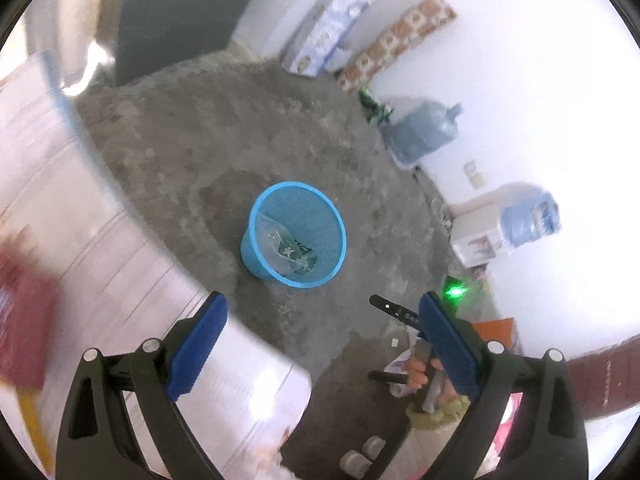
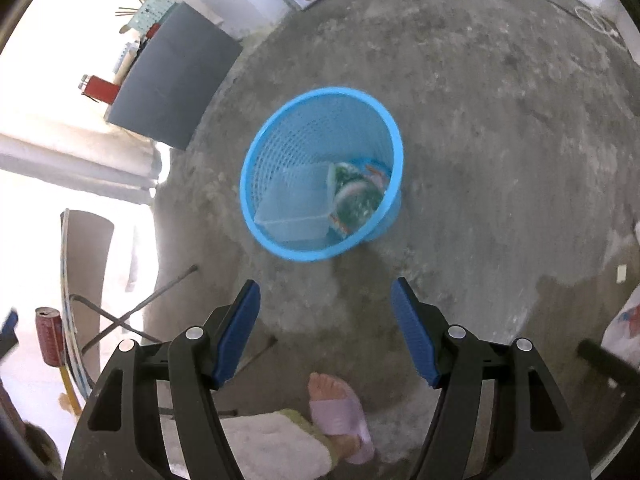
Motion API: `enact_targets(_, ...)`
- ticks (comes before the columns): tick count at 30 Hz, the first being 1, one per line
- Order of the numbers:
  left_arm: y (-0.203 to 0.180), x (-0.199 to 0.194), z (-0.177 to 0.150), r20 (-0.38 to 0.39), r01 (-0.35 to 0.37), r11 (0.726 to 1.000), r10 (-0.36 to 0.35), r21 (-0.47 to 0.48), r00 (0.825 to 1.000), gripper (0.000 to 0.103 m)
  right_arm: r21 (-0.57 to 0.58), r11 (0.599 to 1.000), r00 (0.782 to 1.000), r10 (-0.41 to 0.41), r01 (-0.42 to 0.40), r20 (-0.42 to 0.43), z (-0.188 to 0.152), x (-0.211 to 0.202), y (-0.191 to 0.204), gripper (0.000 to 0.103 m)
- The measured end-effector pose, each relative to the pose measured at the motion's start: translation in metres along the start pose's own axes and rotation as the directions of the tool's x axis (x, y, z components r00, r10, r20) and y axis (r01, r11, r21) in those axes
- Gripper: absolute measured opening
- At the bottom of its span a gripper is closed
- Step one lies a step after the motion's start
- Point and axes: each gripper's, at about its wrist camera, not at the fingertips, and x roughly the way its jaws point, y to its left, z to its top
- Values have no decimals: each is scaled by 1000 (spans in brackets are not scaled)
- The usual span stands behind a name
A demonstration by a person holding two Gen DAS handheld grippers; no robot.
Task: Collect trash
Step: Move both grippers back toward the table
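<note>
A blue mesh waste basket [image 1: 256,254] stands on the concrete floor; it also shows in the right wrist view [image 2: 276,148]. Inside lie a clear plastic container [image 2: 292,208] and a green wrapper [image 2: 356,196]. My left gripper [image 1: 324,300] is open and empty, above the table edge and the floor, short of the basket. My right gripper [image 2: 326,288] is open and empty, above the floor just in front of the basket. A red soda can [image 2: 48,334] stands on the white table [image 2: 24,260] at the left. A blurred red packet [image 1: 24,320] lies on the table [image 1: 100,240].
A grey cabinet [image 2: 172,76] stands at the back left. Water jugs [image 1: 424,128] and boxes [image 1: 324,32] line the far wall. The person's foot in a pink slipper [image 2: 340,416] is below the right gripper. Folding table legs [image 2: 132,312] cross under the table.
</note>
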Motion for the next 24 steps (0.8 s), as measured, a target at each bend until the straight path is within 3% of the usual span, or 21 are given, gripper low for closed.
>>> enact_targets(5, 22, -82, -61, 158, -36, 999, 31, 29, 987, 95, -16, 999, 998, 48, -47, 31, -25, -18, 20, 65)
enact_targets(9, 39, -141, -118, 300, -87, 995, 71, 39, 951, 97, -76, 996, 994, 63, -56, 89, -59, -47, 47, 66)
enact_targets(13, 61, -185, -175, 417, -130, 992, 122, -9, 901, 97, -177, 984, 984, 65, -34, 169, -107, -85, 80, 74)
enact_targets(18, 95, -217, -244, 524, -209, 969, 247, -131, 815, 97, -339, 939, 970, 25, 60, 243, -161, -116, 127, 84)
enact_targets(20, 107, -224, -270, 545, -244, 956, 293, -162, 786, 97, -423, 898, 957, 11, 117, 290, -182, -130, 153, 89)
enact_targets(21, 112, -229, -278, 549, -252, 953, 304, -169, 779, 97, -452, 882, 951, 14, 134, 309, -189, -134, 164, 94)
enact_targets(24, 121, -230, -303, 557, -294, 935, 354, -197, 751, 97, -539, 816, 919, 24, 209, 393, -217, -151, 203, 95)
